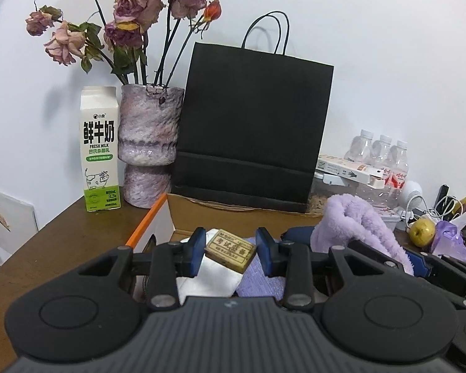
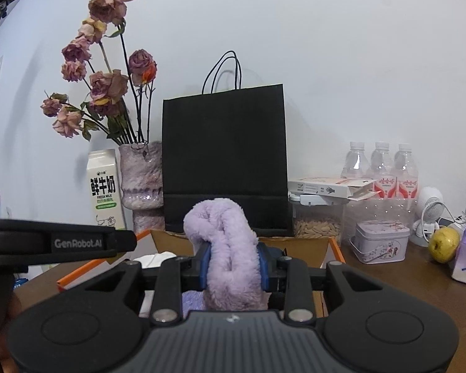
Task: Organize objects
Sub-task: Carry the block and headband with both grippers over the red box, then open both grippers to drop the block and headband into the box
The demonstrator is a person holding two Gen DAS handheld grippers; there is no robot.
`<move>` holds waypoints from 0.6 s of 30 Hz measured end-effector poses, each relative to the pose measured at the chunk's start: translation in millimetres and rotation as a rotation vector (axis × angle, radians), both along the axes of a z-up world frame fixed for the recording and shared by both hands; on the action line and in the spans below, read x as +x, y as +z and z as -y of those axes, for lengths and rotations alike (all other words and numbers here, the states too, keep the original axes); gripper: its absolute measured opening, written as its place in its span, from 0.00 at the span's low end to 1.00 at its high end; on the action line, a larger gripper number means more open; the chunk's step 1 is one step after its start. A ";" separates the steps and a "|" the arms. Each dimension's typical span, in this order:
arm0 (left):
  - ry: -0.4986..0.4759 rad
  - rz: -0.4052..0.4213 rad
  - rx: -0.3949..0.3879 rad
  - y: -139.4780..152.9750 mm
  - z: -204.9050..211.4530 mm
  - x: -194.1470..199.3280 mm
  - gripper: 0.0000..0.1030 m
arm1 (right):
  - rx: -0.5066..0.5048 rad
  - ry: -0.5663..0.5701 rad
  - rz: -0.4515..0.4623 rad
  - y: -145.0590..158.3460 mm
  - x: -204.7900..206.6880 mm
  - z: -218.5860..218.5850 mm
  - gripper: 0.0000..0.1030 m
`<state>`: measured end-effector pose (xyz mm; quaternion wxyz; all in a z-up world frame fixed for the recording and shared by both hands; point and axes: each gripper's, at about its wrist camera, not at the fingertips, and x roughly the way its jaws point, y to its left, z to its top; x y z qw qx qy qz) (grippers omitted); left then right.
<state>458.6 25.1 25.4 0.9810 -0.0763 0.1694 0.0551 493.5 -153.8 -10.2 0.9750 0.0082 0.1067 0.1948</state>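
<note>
My left gripper (image 1: 230,247) is shut on a small tan eraser (image 1: 230,250) with printed characters, held tilted above an open cardboard box (image 1: 198,214) with orange-edged flaps. Inside the box lie a white cloth (image 1: 212,276) and a lilac cloth (image 1: 259,283). My right gripper (image 2: 233,264) is shut on a fluffy purple towel (image 2: 225,248), held over the same box (image 2: 298,248). The towel also shows at the right of the left wrist view (image 1: 354,220). The left gripper's body (image 2: 62,242) shows at the left of the right wrist view.
On the brown table stand a milk carton (image 1: 100,152), a purple vase (image 1: 149,143) with dried roses, and a black paper bag (image 1: 251,130) behind the box. To the right are water bottles (image 2: 382,168), a seed jar (image 2: 318,220), a floral tin (image 2: 380,241), a small fan (image 2: 428,214) and a yellow pear (image 2: 444,244).
</note>
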 end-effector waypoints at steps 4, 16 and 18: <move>0.001 0.002 0.003 -0.5 -2.1 12.9 0.35 | -0.006 0.001 0.003 -0.7 13.7 -3.8 0.28; 0.001 -0.005 0.018 -4.5 -10.1 44.3 0.35 | -0.031 0.007 0.009 -4.7 44.2 -15.5 0.28; -0.001 -0.006 0.021 -5.2 -11.1 48.8 0.35 | -0.035 0.009 0.011 -5.5 46.6 -17.3 0.28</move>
